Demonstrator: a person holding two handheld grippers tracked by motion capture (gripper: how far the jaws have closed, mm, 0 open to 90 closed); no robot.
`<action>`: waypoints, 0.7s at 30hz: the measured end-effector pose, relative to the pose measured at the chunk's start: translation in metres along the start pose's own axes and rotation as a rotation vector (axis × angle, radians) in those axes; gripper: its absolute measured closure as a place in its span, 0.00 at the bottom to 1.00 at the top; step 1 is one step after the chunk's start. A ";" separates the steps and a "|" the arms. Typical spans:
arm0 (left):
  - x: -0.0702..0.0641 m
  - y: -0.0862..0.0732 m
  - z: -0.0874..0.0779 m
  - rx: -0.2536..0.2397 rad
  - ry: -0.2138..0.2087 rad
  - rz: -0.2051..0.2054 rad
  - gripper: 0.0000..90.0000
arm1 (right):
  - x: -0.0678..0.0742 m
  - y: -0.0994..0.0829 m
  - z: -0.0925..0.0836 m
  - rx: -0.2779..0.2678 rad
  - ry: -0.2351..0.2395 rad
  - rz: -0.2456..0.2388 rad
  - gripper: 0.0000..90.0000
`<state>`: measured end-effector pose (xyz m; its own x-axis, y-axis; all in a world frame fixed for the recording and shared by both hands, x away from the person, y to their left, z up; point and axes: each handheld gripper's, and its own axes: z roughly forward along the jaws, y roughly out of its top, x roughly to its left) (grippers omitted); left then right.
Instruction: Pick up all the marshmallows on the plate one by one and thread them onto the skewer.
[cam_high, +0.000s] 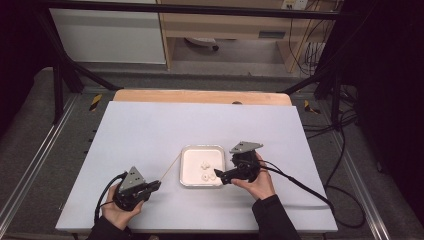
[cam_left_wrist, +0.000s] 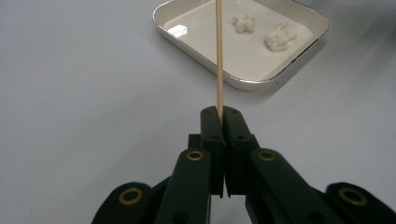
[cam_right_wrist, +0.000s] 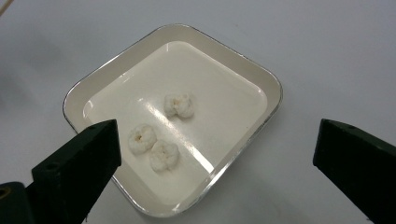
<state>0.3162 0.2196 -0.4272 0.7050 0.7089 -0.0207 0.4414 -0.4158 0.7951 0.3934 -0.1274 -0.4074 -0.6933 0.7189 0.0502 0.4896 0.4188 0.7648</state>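
tray (cam_right_wrist: 261, 79) holds three white lumps (cam_right_wrist: 179, 105); left hand-held gripper (cam_left_wrist: 220, 114) clamps a skewer (cam_left_wrist: 218, 56), right hand-held gripper (cam_right_wrist: 217, 154) gapes wide

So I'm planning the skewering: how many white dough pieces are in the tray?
3, all inside the tray: one piece near the middle, two more touching side by side near the right gripper's jaw. None seems hidden.

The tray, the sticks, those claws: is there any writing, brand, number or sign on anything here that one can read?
No text can be read in any view.
The tray, the white lumps in it and the wooden skewer bear no markings.
The left claw and right claw show only plain black parts and brass rivets.
Yellow-and-black hazard stripes mark the frame by the table: a sign, no words.
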 end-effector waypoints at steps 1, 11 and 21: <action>0.000 0.000 0.000 0.000 0.000 0.000 0.98 | 0.000 0.002 0.002 0.002 -0.002 -0.003 0.02; -0.002 0.000 0.000 -0.002 -0.005 0.004 0.98 | 0.010 0.021 0.031 0.030 0.006 -0.021 0.07; -0.002 -0.001 0.002 -0.003 -0.008 0.000 0.98 | 0.015 0.023 0.061 0.067 0.047 -0.039 0.22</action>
<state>0.3155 0.2175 -0.4290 0.7092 0.7045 -0.0255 0.4401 -0.4142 0.7967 0.4265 -0.0728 -0.4286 -0.7359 0.6750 0.0525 0.4947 0.4831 0.7224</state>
